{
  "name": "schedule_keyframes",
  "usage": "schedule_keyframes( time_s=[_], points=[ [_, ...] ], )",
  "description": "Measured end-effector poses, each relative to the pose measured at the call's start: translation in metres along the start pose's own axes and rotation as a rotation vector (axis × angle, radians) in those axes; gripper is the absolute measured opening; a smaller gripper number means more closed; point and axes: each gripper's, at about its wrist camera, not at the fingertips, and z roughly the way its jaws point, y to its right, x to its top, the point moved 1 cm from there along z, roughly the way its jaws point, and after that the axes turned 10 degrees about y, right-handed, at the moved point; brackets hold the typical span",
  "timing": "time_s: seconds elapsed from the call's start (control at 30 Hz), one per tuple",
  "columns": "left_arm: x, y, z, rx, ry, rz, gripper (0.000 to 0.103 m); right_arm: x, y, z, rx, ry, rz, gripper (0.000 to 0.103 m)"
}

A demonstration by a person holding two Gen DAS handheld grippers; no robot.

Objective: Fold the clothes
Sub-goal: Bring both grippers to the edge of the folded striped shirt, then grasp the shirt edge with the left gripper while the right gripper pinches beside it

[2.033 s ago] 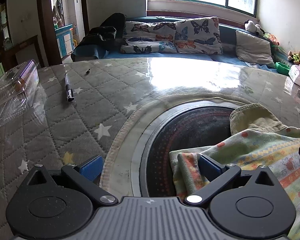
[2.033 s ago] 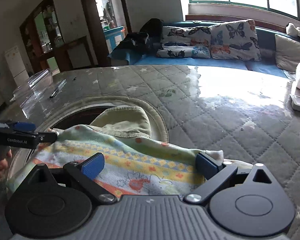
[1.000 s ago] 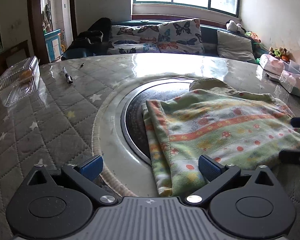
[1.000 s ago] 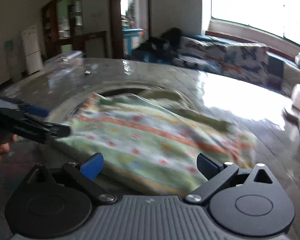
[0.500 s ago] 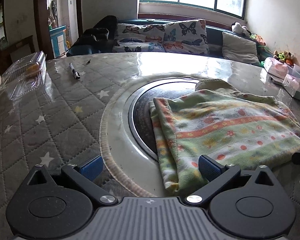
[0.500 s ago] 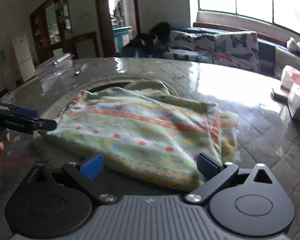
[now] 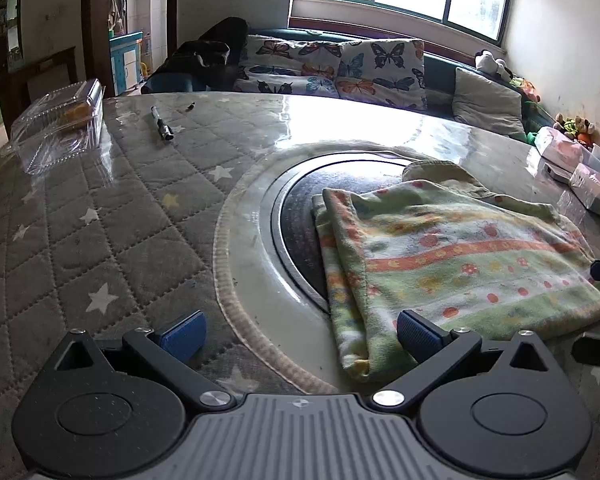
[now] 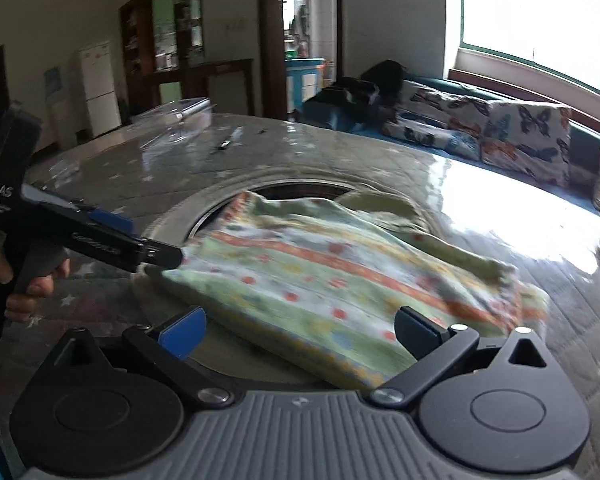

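Both grippers, left (image 7: 298, 330) and right (image 8: 298, 332), gape with nothing between their fingers beside the folded cloth (image 7: 452, 264) on the table (image 7: 100, 216)

The garment (image 7: 460, 264) is pale green and white, banded with orange stripes and strewn with red dots, its far part plain olive; the table (image 7: 100, 240) cover is grey, quilted in diamonds with white and yellow stars; the round inset (image 7: 300, 200) is dark; both grippers are black with blue pads (image 7: 182, 334); the cushions (image 7: 340, 68) bear butterflies.
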Motion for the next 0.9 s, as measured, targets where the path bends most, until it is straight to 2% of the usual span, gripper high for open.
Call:
schedule_keyframes(
  time_s=[0.17, 0.33, 0.63, 0.8, 0.87, 0.9],
  points=[
    [0.002, -0.004, -0.004, 0.000, 0.001, -0.018, 0.103, 0.005, -0.023, 0.011, 0.042, -0.009, -0.054, 0.101],
    [0.007, -0.015, -0.006, 0.014, 0.010, -0.056, 0.103, 0.008, -0.042, 0.022, 0.065, -0.022, -0.121, 0.097],
    [0.017, -0.048, -0.008, 0.012, 0.010, -0.225, 0.103, 0.017, -0.079, 0.048, 0.150, -0.043, -0.253, 0.078],
    [0.019, -0.049, -0.005, -0.024, -0.011, -0.268, 0.103, 0.019, -0.096, 0.062, 0.184, -0.065, -0.303, 0.057],
    [0.020, -0.050, -0.004, -0.050, -0.021, -0.298, 0.103, 0.018, -0.101, 0.066, 0.194, -0.076, -0.322, 0.055],
    [0.020, -0.050, -0.003, -0.063, -0.027, -0.315, 0.103, 0.017, -0.103, 0.068, 0.199, -0.080, -0.330, 0.050]
  ],
)
